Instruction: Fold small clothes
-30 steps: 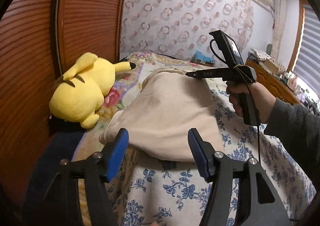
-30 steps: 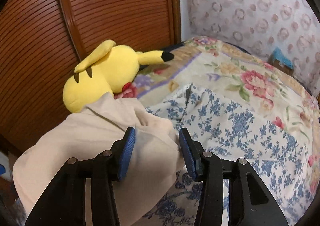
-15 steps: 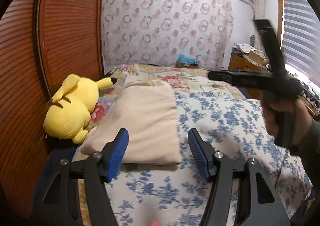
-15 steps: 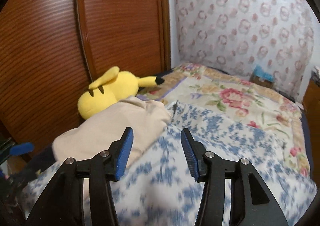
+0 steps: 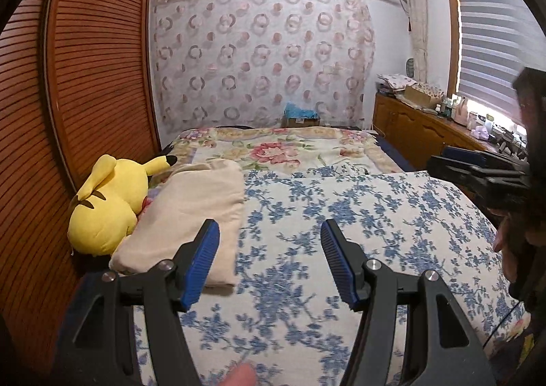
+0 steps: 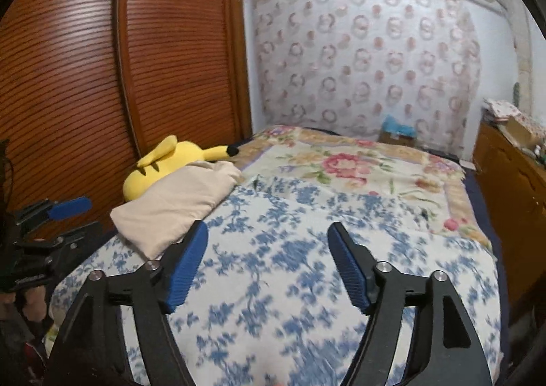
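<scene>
A folded cream garment (image 5: 191, 212) lies flat along the left side of the bed, against a yellow plush toy (image 5: 109, 201). It also shows in the right wrist view (image 6: 181, 201). My left gripper (image 5: 269, 259) is open and empty, raised above the blue-flowered sheet (image 5: 358, 215), with the garment just ahead to its left. My right gripper (image 6: 268, 263) is open and empty, well back from the garment. The right gripper also shows at the right edge of the left wrist view (image 5: 477, 174), and the left gripper at the left edge of the right wrist view (image 6: 58, 215).
A slatted wooden wardrobe (image 5: 85, 79) runs along the bed's left side. A rose-patterned blanket (image 5: 283, 150) covers the far half of the bed. A wooden dresser (image 5: 419, 130) with clutter stands on the right under a window. A patterned cloth (image 6: 368, 55) hangs on the back wall.
Both grippers have let go of the cream garment and pulled back and up from it. The garment now lies folded and flat beside the plush toy.
</scene>
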The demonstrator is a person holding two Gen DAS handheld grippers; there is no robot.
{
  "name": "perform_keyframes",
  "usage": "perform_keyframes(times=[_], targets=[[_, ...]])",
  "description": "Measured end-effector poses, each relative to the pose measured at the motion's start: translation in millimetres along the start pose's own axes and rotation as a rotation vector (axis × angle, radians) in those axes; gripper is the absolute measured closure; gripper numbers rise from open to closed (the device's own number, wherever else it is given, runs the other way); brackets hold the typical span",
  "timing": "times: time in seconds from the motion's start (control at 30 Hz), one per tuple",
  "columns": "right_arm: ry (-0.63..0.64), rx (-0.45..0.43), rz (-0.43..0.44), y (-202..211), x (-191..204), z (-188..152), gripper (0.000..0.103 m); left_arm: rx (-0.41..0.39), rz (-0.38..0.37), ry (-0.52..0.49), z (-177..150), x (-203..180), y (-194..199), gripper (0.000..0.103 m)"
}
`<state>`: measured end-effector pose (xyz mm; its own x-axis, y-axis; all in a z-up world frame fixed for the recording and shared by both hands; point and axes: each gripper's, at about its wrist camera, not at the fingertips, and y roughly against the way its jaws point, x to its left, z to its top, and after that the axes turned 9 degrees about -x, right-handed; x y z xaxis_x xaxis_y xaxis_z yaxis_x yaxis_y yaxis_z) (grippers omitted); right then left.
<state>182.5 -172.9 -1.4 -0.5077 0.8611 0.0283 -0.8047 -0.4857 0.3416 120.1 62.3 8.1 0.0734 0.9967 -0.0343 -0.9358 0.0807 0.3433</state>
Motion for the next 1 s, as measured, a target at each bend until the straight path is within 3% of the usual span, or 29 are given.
perform_keyframes(times=[0.47,1.0], targets=[[-0.05,-0.078,-0.195,98.6,-27.7,-16.1,0.017,-0.048,-0.077,-0.039,16.9,-59.2,27.5,0.041],[-0.083,-0.15,-0.271,155.8,-39.4,-20.7,0.017,-0.089,-0.057,-0.028,36.7,-77.9,47.7,0.041]])
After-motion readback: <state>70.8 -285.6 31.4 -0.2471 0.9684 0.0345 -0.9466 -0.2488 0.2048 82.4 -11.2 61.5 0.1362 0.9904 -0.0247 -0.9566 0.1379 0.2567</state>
